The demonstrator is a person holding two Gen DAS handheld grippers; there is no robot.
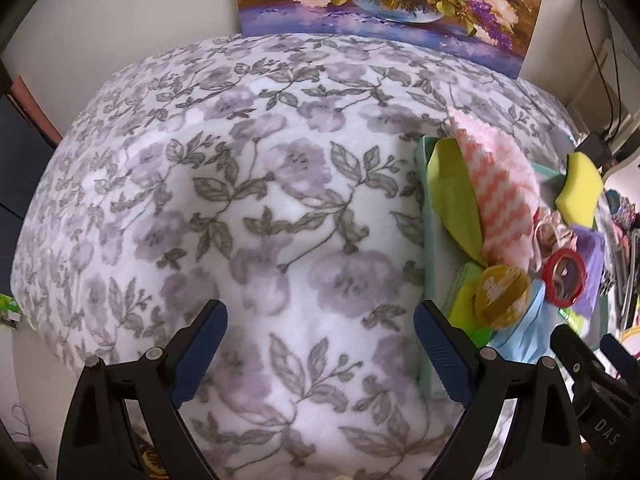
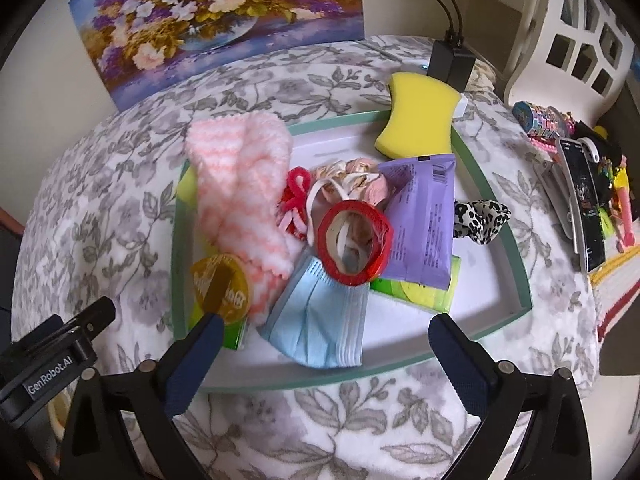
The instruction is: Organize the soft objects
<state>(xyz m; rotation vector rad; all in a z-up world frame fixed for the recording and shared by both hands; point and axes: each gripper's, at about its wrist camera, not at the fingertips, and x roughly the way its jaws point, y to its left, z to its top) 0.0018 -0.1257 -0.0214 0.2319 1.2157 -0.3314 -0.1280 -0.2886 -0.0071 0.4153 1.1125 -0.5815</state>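
A mint-rimmed white tray (image 2: 516, 264) holds a pile: a pink striped fluffy cloth (image 2: 240, 184), a blue face mask (image 2: 324, 316), a red tape ring (image 2: 354, 240), a purple packet (image 2: 424, 216), a yellow sponge (image 2: 420, 116) on the far rim, a leopard scrunchie (image 2: 480, 218) and an amber round lid (image 2: 220, 288). My right gripper (image 2: 326, 354) is open and empty just above the tray's near edge. My left gripper (image 1: 320, 344) is open and empty over the floral blanket, left of the tray (image 1: 428, 240). The cloth (image 1: 500, 192) and sponge (image 1: 580, 188) show there too.
A floral blanket (image 1: 240, 200) covers the surface. A flower painting (image 2: 216, 20) leans at the back. A black charger (image 2: 452, 60), a phone (image 2: 584, 208), toys and a white basket (image 2: 568, 32) sit at the right.
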